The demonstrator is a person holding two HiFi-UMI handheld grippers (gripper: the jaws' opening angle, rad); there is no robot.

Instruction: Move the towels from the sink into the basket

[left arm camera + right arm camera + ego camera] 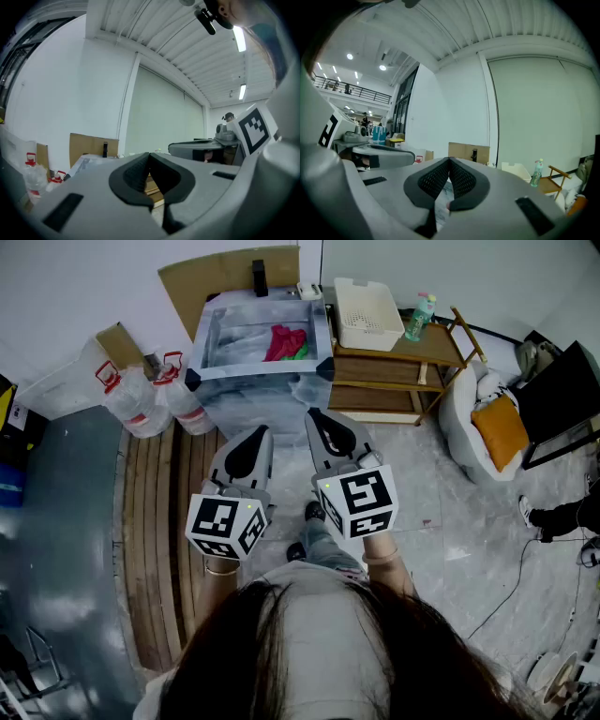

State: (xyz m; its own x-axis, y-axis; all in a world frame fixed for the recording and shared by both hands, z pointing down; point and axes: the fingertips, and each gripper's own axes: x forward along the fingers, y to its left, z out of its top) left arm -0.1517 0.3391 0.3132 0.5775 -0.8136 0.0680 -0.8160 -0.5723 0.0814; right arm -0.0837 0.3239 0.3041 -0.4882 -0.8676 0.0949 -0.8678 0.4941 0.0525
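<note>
Item: sink-and-basket station, seen from a standing position.

Tools, two. The left tool (258, 435) and the right tool (319, 418) are held side by side and level, well short of the sink (211, 338). Each has its jaws closed together with nothing between them. Each carries one cube of black-and-white square markers.

Towels (286, 341): a red heap with a green edge, lying in the sink toward its right end. The number in the heap cannot be told. They are seen in the head view only.

Basket (367, 315), one: white, slotted, standing on the wooden tabletop (441, 341) just right of the sink. It also shows in the right gripper view (513, 168).

Bottle (419, 317), one: green, just right of the basket. Its label is too small to read.

Water jugs (131, 399), two: clear with red handles, on the floor left of the sink. The left gripper view catches them low at its left edge (30, 161).

Cardboard sheet (225, 277), one: leaning on the wall behind the sink, visible in all three views.

Ceiling strip lights (240, 37), two: left gripper view only.
</note>
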